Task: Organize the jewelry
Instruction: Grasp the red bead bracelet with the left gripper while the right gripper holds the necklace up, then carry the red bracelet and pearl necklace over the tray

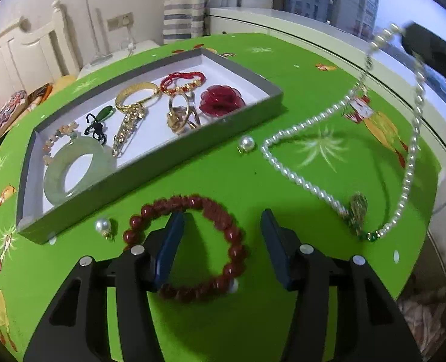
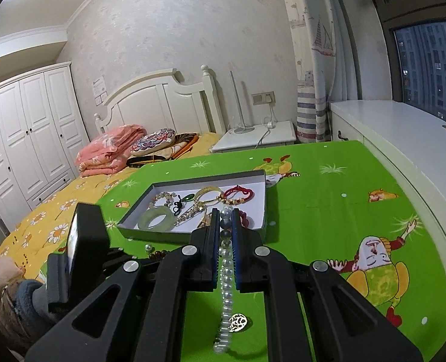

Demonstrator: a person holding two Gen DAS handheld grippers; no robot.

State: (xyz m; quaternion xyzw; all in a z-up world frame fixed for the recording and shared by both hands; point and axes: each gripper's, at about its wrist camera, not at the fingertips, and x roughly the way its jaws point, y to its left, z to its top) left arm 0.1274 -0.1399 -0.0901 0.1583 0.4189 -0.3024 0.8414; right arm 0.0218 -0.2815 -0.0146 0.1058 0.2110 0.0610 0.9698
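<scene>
Left wrist view: a red bead bracelet (image 1: 190, 247) lies on the green counter (image 1: 253, 175), between the fingers of the left tool (image 1: 221, 220).

That tool is spread, not pressing the beads. Just beyond sits a shallow grey tray (image 1: 150, 169) holding a jade bangle (image 1: 75, 172), gold pieces and a red flower. A loose pearl (image 1: 247, 144) rests beside it. To the right, a pearl necklace (image 1: 298, 178) hangs from the right tool (image 2: 224, 214), pressed together, pinching the strand.
</scene>
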